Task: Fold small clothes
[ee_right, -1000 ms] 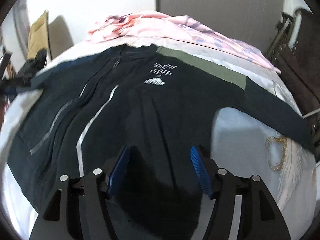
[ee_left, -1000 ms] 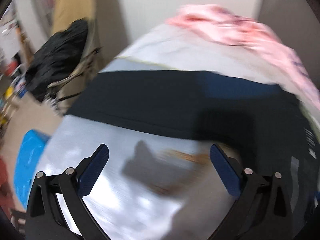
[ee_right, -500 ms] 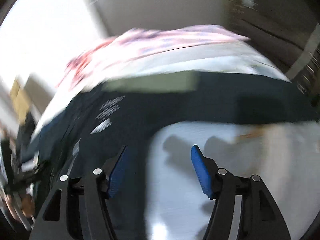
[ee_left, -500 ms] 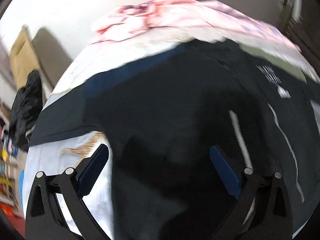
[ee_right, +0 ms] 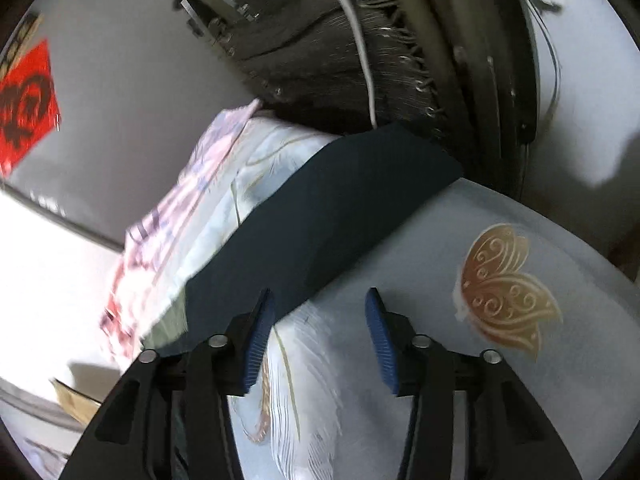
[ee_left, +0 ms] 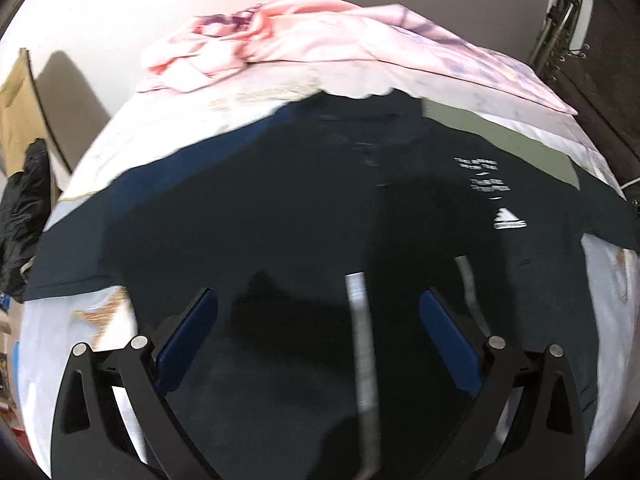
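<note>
Dark jacket (ee_left: 280,208) spread flat on bed (white logo), sleeves outstretched

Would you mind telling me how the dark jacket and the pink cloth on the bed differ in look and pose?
The dark jacket is near-black with white chest print; the pink cloth is pale pink with purplish marks. The jacket lies spread flat, sleeves stretched out sideways; the pink cloth is rumpled and bunched at its left end. The jacket lies nearest the open left hand-held gripper; the pink cloth lies beyond it, by the wall. Both rest on the pale bedsheet.
</note>
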Tool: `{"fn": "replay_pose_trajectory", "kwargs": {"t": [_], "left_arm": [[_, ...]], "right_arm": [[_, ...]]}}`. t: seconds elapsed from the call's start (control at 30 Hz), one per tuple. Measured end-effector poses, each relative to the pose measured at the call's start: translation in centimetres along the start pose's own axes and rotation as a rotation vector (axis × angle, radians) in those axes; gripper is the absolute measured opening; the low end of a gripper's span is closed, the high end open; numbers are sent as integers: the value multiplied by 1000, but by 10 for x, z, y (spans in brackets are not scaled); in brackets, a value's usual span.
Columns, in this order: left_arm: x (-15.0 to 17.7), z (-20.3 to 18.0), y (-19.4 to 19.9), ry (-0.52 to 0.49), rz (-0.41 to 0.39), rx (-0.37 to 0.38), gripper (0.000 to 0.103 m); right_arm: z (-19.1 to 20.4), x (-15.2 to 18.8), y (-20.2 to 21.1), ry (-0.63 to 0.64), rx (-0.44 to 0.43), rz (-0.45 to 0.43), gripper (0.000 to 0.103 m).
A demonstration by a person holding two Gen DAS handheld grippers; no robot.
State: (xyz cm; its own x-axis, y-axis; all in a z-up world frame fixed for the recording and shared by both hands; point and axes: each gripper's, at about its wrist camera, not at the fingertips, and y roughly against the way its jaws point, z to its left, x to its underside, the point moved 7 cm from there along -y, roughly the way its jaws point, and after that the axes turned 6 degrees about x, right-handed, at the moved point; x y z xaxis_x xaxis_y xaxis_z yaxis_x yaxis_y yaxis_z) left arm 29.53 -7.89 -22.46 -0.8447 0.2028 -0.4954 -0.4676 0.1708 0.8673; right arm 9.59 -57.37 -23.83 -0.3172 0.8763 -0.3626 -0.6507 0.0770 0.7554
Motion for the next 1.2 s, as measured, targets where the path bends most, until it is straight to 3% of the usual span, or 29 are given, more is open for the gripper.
{"fn": "replay_pose_trajectory", "kwargs": {"t": [0.2, 0.33, 0.43, 0.57, 0.7, 0.8, 0.9, 1.03, 1.2], "left_arm": [[5, -12, -24, 5, 19, -23, 99], [12, -8, -21, 21, -26, 3, 99], [15, -10, -17, 14, -45, -19, 99], [15, -7, -17, 23, -43, -1, 99], [16, -4, -11, 22, -35, 19, 99], [16, 20, 0, 59, -61, -48, 99], [17, 52, 5, 125, -65, -54, 99], [26, 88, 3, 211, -39, -48, 99], [33, 94, 6, 205, -56, -6, 98]], "right_arm": [[-13, -26, -6, -101, -49, -28, 46], [-18, -44, -16, -191, -111, -50, 42], [-19, -51, -20, -204, -90, -66, 33], [-14, -55, -24, -163, -23, -72, 10], [18, -55, -9, -40, 1, -112, 7], [55, -49, 5, 77, 5, -138, 7], [90, -38, 14, 161, -5, -153, 7], [137, -17, 16, 229, -51, -142, 7], [185, 14, 10, 305, -80, -111, 6]]}}
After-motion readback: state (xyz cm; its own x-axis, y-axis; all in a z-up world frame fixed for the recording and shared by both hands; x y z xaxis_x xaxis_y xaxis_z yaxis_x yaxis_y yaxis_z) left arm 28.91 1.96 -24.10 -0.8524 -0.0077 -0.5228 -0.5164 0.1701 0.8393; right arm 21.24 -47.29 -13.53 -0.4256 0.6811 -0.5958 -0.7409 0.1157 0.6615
